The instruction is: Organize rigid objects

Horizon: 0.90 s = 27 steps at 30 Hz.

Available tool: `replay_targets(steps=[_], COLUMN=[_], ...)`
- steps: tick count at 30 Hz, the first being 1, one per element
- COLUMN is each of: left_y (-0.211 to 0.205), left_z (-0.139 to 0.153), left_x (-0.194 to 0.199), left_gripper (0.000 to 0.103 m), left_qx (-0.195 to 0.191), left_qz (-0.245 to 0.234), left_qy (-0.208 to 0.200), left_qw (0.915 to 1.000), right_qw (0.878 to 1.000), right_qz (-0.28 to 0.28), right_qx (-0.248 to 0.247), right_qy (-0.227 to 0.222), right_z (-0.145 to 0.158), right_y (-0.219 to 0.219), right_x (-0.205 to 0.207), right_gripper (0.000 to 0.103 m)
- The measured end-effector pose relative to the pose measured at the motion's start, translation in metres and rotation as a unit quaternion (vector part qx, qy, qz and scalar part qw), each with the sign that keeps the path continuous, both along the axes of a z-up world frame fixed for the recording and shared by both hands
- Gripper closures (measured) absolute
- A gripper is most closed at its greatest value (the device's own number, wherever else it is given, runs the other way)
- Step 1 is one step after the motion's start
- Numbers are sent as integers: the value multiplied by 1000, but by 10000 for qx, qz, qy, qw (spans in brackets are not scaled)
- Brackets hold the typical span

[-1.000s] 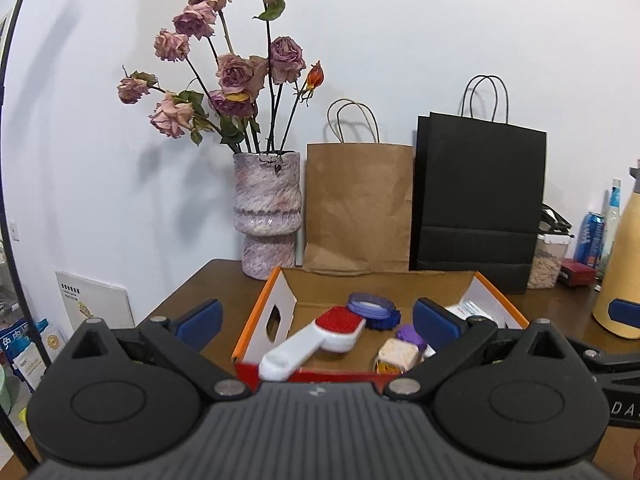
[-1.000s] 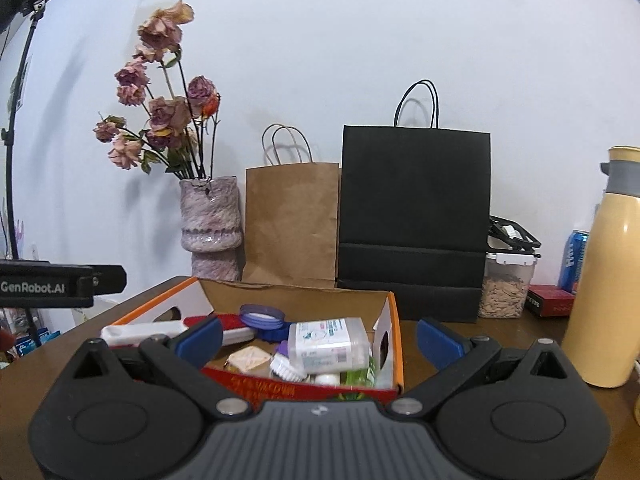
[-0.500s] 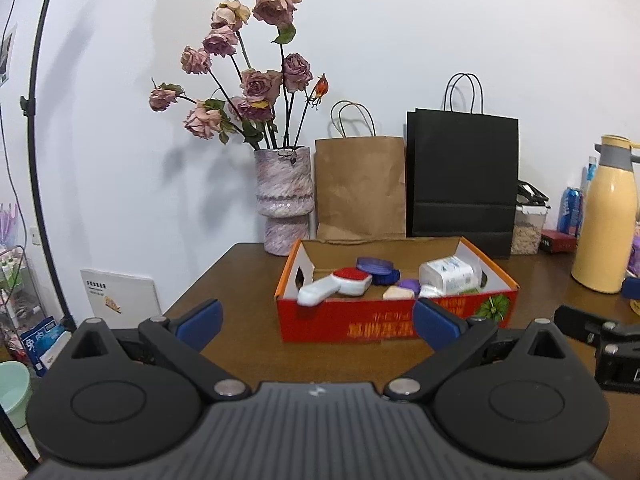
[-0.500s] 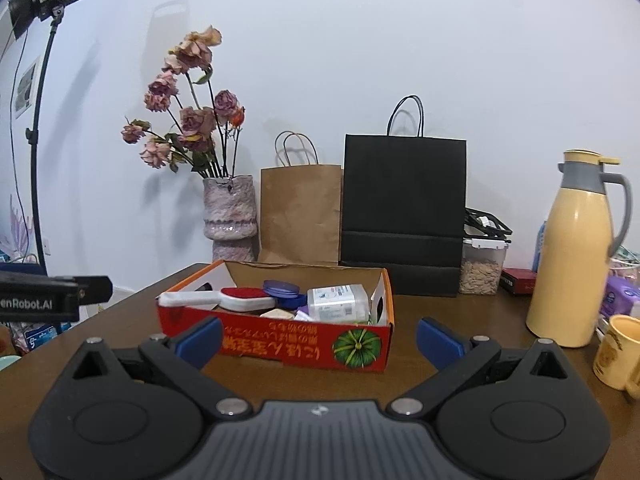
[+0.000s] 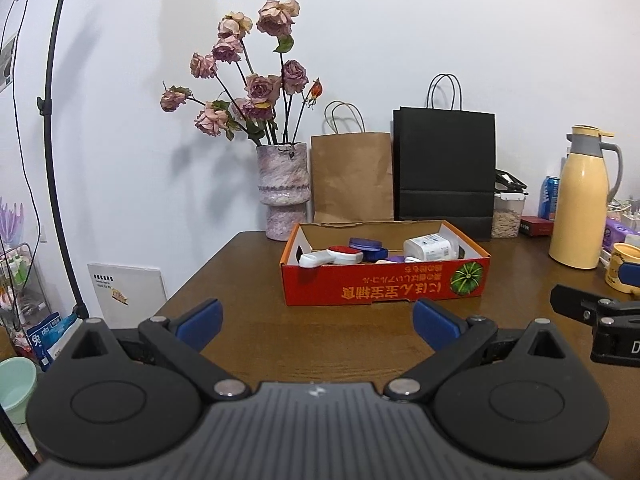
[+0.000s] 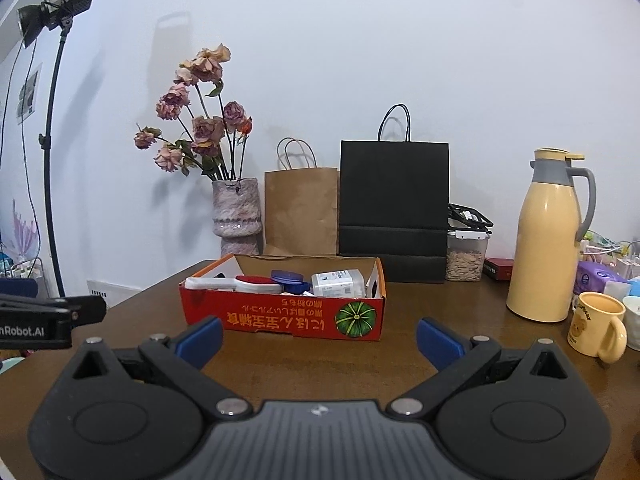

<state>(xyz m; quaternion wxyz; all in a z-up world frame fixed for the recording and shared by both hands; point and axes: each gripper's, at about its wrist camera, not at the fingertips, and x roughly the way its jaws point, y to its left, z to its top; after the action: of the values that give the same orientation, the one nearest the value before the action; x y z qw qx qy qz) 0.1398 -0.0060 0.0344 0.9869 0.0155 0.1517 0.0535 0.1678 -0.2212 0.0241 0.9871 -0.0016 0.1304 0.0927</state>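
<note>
A red-orange cardboard box point(image 5: 384, 286) point(image 6: 280, 318) with a green pumpkin print sits on the brown table point(image 5: 320, 344). Inside lie a white brush with a red pad point(image 5: 332, 257) point(image 6: 240, 283), a blue round lid point(image 5: 365, 245) point(image 6: 286, 277) and a white labelled bottle point(image 5: 430, 247) point(image 6: 338, 283). My left gripper point(image 5: 318, 322) hangs open in front of the box, some way back, nothing between its fingers. My right gripper point(image 6: 320, 338) is likewise open and empty, short of the box's front wall.
Behind the box stand a vase of dried roses point(image 5: 282, 190), a brown paper bag point(image 5: 352, 176) and a black paper bag point(image 5: 444, 168). A yellow thermos point(image 6: 550, 236), a yellow mug point(image 6: 596, 326) and a grain jar point(image 6: 466, 254) crowd the right side. A light stand point(image 5: 52, 140) rises at left.
Both grippers have pulled back from over the box, which now looks smaller and farther away. Both stayed open and empty.
</note>
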Motion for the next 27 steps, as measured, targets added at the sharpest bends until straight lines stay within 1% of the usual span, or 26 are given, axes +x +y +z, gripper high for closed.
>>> replay_targets(steps=[10, 27], left_y=[-3, -6], left_z=[2, 3], left_x=[-17, -25], left_gripper=[0, 0], left_qx=[8, 21], left_qz=[-25, -34], left_qy=[-74, -119], left_qw=[10000, 9999], right_qw=[10000, 9999], right_qz=[1, 39], right_qx=[-22, -57], right_qy=[-60, -87], right_z=[2, 3], right_y=[-1, 0], right_x=[-18, -26], right_gripper=[0, 0])
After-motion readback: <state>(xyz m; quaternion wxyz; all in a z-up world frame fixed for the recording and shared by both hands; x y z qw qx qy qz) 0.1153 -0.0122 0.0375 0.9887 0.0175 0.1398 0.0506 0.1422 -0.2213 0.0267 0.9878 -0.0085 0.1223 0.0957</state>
